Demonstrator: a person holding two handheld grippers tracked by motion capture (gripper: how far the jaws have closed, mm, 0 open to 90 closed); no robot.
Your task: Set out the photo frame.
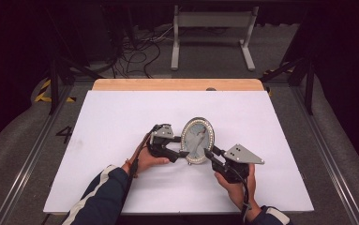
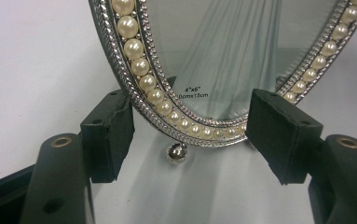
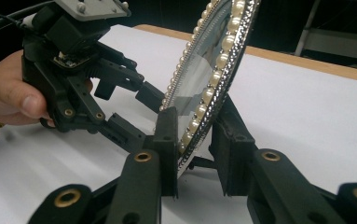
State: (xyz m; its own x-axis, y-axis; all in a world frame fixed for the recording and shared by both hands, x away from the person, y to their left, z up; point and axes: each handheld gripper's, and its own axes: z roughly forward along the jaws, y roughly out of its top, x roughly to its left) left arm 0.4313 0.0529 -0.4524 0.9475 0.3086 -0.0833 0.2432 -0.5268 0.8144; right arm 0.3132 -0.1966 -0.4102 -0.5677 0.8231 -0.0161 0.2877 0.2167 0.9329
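Your oval silver picture frame with pearl trim [image 1: 197, 140] stands upright on the white surface [image 1: 121, 122]. Your right gripper [image 3: 195, 154] clamps its lower edge; your left gripper [image 2: 190, 135] brackets the bottom rim, jaws apart.

Silver, pearl-beaded oval frame [image 1: 197, 140] on white table [image 1: 121, 122]

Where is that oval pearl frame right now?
In the high view, the oval frame stands near the white table's middle, between the left hand-held gripper and right hand-held gripper.
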